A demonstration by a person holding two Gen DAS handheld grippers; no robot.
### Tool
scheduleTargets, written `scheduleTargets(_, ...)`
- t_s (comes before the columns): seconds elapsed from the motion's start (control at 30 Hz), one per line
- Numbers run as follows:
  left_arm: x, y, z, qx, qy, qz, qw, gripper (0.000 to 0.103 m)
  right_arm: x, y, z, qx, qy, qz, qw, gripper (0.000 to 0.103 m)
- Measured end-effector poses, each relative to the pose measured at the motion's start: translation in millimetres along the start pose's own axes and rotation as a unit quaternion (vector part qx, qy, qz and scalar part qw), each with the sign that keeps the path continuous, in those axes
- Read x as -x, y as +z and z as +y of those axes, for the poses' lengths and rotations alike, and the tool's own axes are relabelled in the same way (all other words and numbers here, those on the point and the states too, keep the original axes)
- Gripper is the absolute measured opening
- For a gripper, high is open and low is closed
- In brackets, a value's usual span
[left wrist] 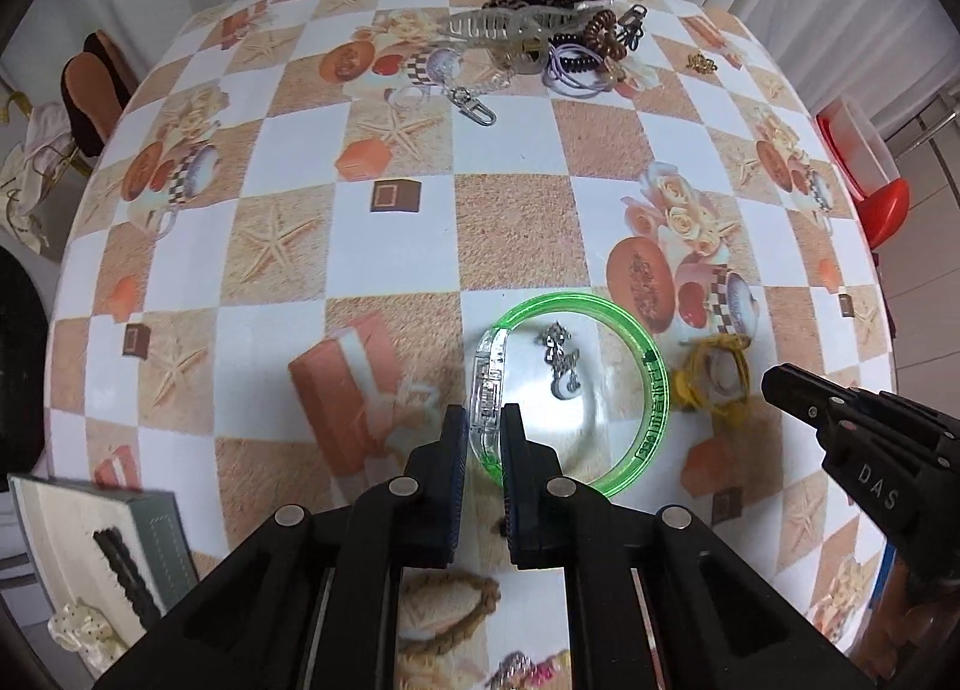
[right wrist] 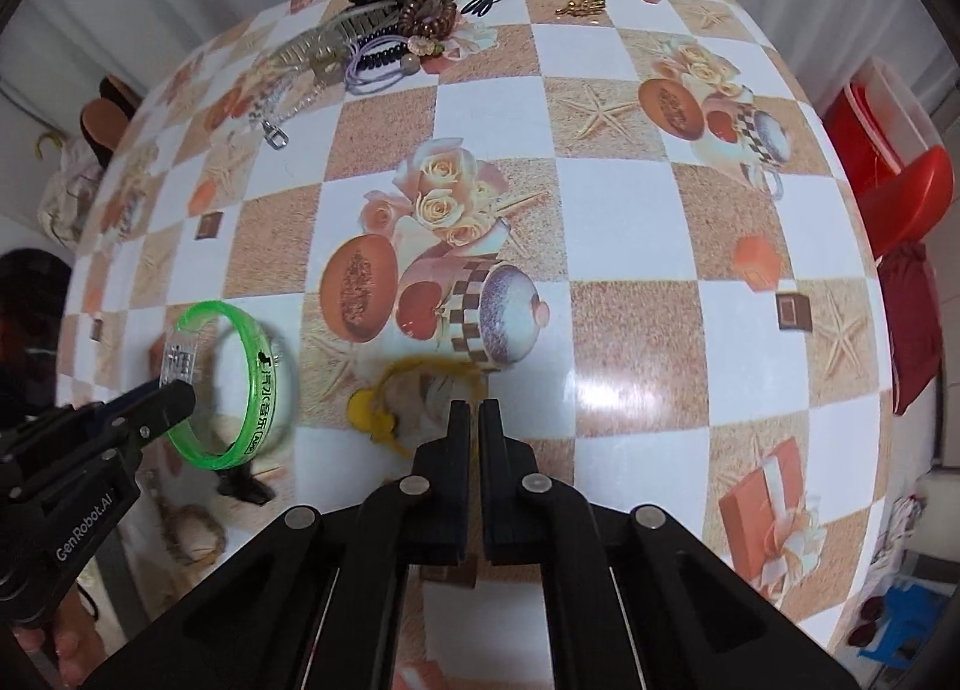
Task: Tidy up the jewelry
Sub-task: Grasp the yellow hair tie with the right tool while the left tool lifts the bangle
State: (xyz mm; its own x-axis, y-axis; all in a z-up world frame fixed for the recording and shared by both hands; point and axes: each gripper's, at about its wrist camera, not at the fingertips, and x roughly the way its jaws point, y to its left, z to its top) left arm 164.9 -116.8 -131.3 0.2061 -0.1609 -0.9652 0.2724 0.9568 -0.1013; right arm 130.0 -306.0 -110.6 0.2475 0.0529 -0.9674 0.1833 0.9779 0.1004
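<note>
My left gripper point(left wrist: 485, 427) is shut on the clear clasp of a green translucent bangle point(left wrist: 651, 384), held above the table; the bangle also shows in the right wrist view point(right wrist: 264, 390). A silver chain charm point(left wrist: 561, 363) shows through the ring. A yellow cord bracelet with a shell point(left wrist: 714, 381) lies just right of the bangle, and in the right wrist view point(right wrist: 384, 408) just ahead-left of my right gripper point(right wrist: 475, 411), which is shut and empty. A pile of hair clips, ties and key clasps point(left wrist: 540, 48) lies at the table's far side.
A grey jewelry box point(left wrist: 90, 546) with a black braid stands at the near left. A braided rope bracelet point(left wrist: 456, 612) lies under my left gripper. A small gold chain point(right wrist: 579, 6) lies far right. Red plastic bins point(right wrist: 888, 150) stand beyond the table's right edge.
</note>
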Motion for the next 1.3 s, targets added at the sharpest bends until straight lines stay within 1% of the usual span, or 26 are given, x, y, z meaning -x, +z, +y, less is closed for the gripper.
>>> scheduleTargets(0.07,9,-8,4,0.001,-0.002,-0.003,1.0,0.016,4,-2,0,-0.008,0.007,0.0,1.0,0.003)
scheduleTargets(0.1,13,-11,5,0.001,-0.002,-0.004,1.0,0.016,10,-7,-7,-0.011,0.01,0.0,1.0,0.003)
scheduleTargets(0.27,30,-30,15,0.003,-0.005,-0.008,1.0,0.016,21,-16,-8,-0.017,0.017,-0.001,1.0,0.003)
scheduleTargets(0.33,36,-36,18,0.002,-0.003,-0.009,0.9999,0.016,19,-13,-7,-0.015,0.024,0.0,1.0,0.003)
scheduleTargets(0.4,40,-40,21,0.004,-0.002,-0.011,0.9999,0.016,15,-10,-6,-0.015,0.021,0.0,1.0,0.005)
scheduleTargets(0.47,42,-44,25,0.009,-0.002,-0.011,0.9999,0.016,8,-6,-2,-0.005,0.012,0.005,1.0,0.022)
scheduleTargets(0.5,42,-45,27,0.012,-0.001,-0.01,0.9999,0.016,5,-4,0,0.0,0.007,0.005,1.0,0.041)
scheduleTargets(0.53,42,-46,29,0.016,0.0,-0.01,0.9998,0.016,2,-2,3,0.005,0.004,0.002,1.0,0.056)
scheduleTargets(0.57,42,-48,31,0.019,0.001,-0.01,0.9998,0.016,0,-1,5,0.01,0.005,-0.003,1.0,0.058)
scheduleTargets(0.67,41,-51,36,0.026,0.003,-0.008,0.9996,0.016,-8,5,11,0.014,0.008,-0.003,1.0,0.06)
scheduleTargets(0.7,41,-52,37,0.028,0.003,-0.007,0.9996,0.016,-12,6,13,0.017,0.006,0.0,1.0,0.063)
scheduleTargets(0.73,41,-53,38,0.03,0.004,-0.007,0.9995,0.016,-17,7,16,0.022,0.002,0.005,1.0,0.065)
scheduleTargets(0.83,41,-54,40,0.034,0.004,-0.007,0.9994,0.016,-30,7,24,0.041,-0.014,0.019,0.999,0.065)
scheduleTargets(0.87,42,-54,40,0.034,0.004,-0.007,0.9994,0.016,-30,6,27,0.05,-0.022,0.014,0.998,0.065)
scheduleTargets(0.9,42,-55,40,0.034,0.004,-0.007,0.9994,0.016,-30,4,30,0.057,-0.029,0.013,0.998,0.064)
scheduleTargets(0.97,42,-55,40,0.034,0.004,-0.007,0.9994,0.016,-30,2,31,0.054,-0.026,0.009,0.998,0.052)
scheduleTargets(1.0,42,-55,40,0.034,0.004,-0.007,0.9994,0.016,-28,2,30,0.052,-0.023,0.007,0.998,0.033)
scheduleTargets(1.03,42,-55,39,0.035,0.003,-0.007,0.9994,0.016,-27,2,30,0.049,-0.018,0.008,0.999,0.019)
scheduleTargets(1.1,45,-57,38,0.034,0.003,-0.008,0.9994,0.016,-26,2,32,0.054,-0.024,0.012,0.998,0.018)
scheduleTargets(1.13,46,-57,37,0.034,0.002,-0.009,0.9994,0.016,-25,1,33,0.056,-0.024,0.013,0.998,0.014)
scheduleTargets(1.2,49,-58,36,0.033,0.001,-0.011,0.9994,0.016,-23,-1,31,0.05,-0.014,0.014,0.999,0.002)
scheduleTargets(1.3,54,-61,35,0.032,0.0,-0.013,0.9994,0.016,-15,-5,26,0.031,0.01,0.013,0.999,0.002)
